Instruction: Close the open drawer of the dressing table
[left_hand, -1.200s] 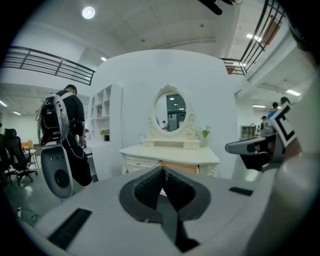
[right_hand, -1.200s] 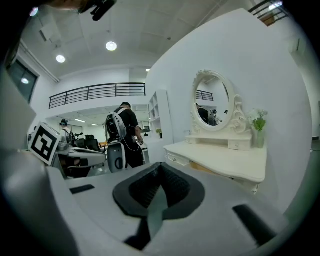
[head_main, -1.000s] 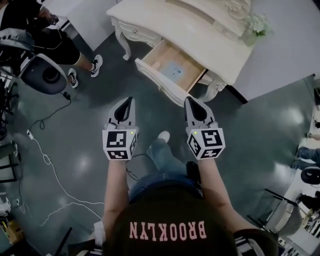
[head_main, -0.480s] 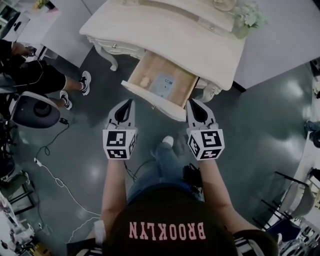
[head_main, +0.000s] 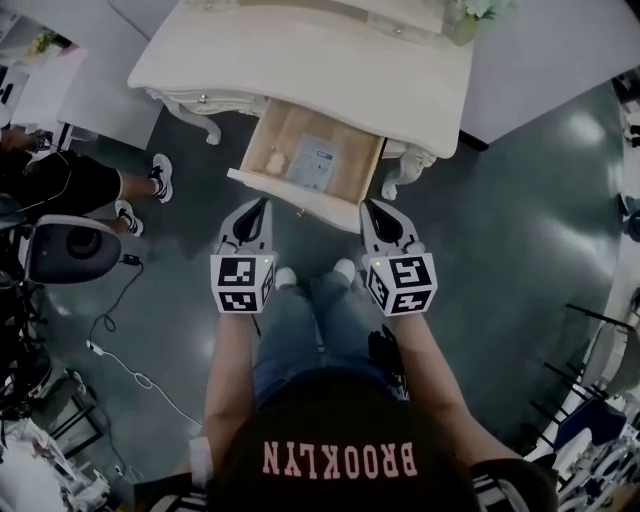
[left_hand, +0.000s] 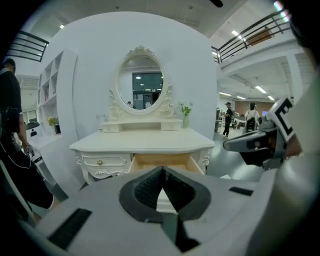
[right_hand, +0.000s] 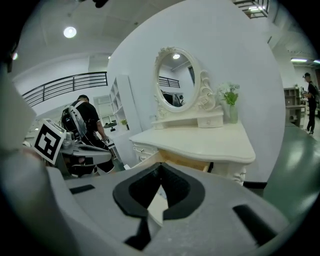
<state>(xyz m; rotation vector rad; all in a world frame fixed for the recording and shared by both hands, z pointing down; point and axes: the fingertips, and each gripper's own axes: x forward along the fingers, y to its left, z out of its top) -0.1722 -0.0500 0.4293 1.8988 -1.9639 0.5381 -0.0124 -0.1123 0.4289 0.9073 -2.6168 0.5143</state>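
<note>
Comparing with half a second back: finding the dressing table (head_main: 300, 60) and its open drawer (head_main: 305, 165) shifted lower and leftward in the head view. Also sitting squarer to the frame, with the drawer front now just above both gripper tips rather than ahead of them.

Noting the drawer at upper centre, pulled out from under the tabletop and opening toward the bottom of the frame. Logging the front panel's long axis as running left to right, dipping slightly at the right end.

Recording pale wood inside, a cream front, and a light rectangular sheet (head_main: 312, 163) and a small pale lump (head_main: 276, 160) lying on the bottom.

Reading the left gripper (head_main: 264, 203) and right gripper (head_main: 368, 204) as closed tip to tip, gripping nothing, hovering close before the front panel; contact not resolvable.
</note>
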